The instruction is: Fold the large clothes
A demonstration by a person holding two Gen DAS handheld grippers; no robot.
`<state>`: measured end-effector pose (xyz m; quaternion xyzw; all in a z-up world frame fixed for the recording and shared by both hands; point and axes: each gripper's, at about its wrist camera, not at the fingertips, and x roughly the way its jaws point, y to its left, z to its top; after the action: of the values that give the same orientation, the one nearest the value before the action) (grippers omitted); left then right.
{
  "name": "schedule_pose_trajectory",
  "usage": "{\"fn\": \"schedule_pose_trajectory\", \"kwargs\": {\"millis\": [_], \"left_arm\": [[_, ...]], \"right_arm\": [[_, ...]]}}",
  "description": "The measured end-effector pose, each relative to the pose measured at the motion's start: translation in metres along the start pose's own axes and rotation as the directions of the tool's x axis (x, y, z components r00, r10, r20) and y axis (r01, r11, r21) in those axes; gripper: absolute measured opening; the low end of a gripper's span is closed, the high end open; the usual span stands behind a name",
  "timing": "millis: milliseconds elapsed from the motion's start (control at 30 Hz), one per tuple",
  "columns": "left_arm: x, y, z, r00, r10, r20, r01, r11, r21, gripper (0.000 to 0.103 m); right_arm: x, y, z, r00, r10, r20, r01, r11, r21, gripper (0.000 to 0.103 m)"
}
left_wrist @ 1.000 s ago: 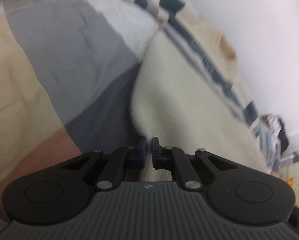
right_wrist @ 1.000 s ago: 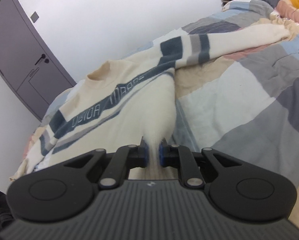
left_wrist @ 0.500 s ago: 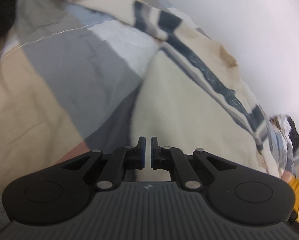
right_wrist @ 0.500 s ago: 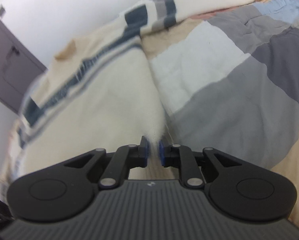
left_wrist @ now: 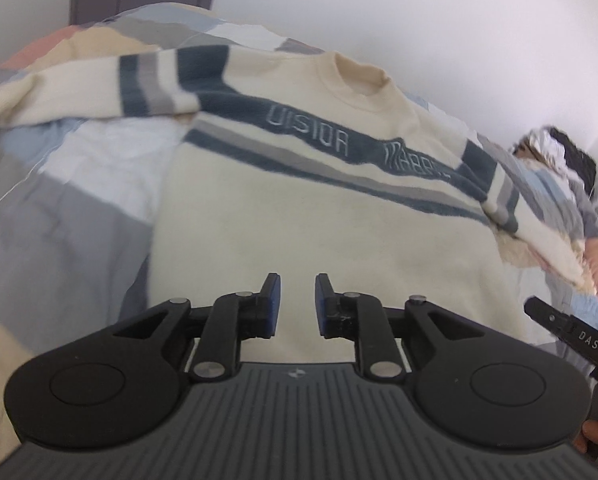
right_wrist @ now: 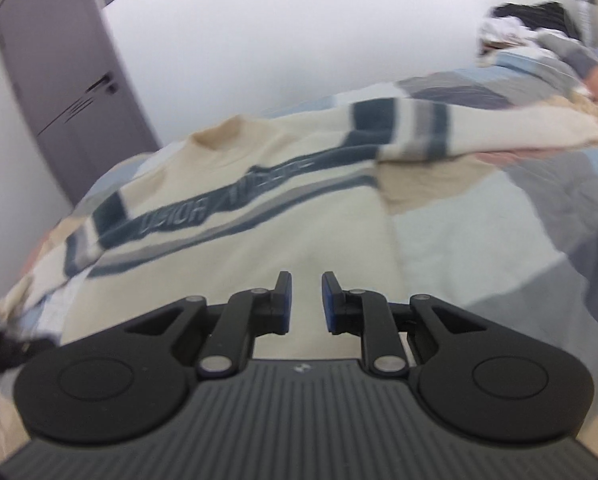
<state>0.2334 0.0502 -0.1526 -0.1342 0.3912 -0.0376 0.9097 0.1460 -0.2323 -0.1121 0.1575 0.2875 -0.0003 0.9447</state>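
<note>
Sweater point(left_wrist: 299, 216) flat on bed point(left_wrist: 59, 216), collar toward wall, sleeves outstretched

My left gripper point(left_wrist: 297, 306) is matte black, with two round discs, linked arms on silver rivets, blue pads point(left_wrist: 273, 306) inside the fingers, and a ribbed grey body bearing a small logo. My right gripper point(right_wrist: 305, 304) is built alike. Its black handle reads "DAS" in white.
</note>
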Motion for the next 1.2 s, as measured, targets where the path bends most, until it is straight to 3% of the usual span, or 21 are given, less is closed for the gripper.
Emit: {"fn": "schedule_pose_trajectory", "kwargs": {"millis": [133,200,233,433,600,767,933,1200], "left_arm": [[0.024,-0.008,0.008,1.000,0.009,0.002,-0.009,0.999,0.052,0.038],[0.035,-0.010,0.009,1.000,0.018,0.010,-0.018,0.996,0.090,0.042],[0.040,-0.011,0.009,1.000,0.019,0.016,-0.021,0.994,0.104,0.042],[0.073,-0.005,0.008,1.000,0.010,0.010,-0.011,0.991,0.131,0.043],[0.101,-0.001,0.000,1.000,-0.003,-0.031,0.008,0.987,0.158,0.043],[0.108,0.000,-0.003,1.000,-0.005,-0.021,0.008,0.987,0.162,0.043],[0.103,-0.001,-0.006,1.000,-0.003,-0.007,0.004,0.986,0.169,0.043],[0.087,0.004,-0.011,1.000,-0.021,-0.002,0.021,0.991,0.130,0.044]], "right_arm": [[0.019,0.015,0.001,0.999,0.012,-0.032,-0.014,0.998,-0.063,0.023],[0.027,0.021,0.000,0.999,0.012,-0.043,-0.015,0.998,-0.067,0.070],[0.029,0.022,0.000,0.999,0.018,-0.044,-0.020,0.998,-0.057,0.073],[0.048,0.038,-0.004,0.998,0.038,-0.052,-0.043,0.994,-0.103,0.070],[0.081,0.037,-0.012,0.993,0.016,-0.120,-0.030,0.992,-0.120,0.068],[0.110,0.028,-0.022,0.983,-0.005,-0.186,-0.015,0.994,-0.107,0.068],[0.108,0.023,-0.015,0.989,0.017,-0.145,-0.029,0.996,-0.083,0.066],[0.094,-0.043,0.047,0.998,-0.056,0.022,0.051,0.982,0.182,0.067]]}}
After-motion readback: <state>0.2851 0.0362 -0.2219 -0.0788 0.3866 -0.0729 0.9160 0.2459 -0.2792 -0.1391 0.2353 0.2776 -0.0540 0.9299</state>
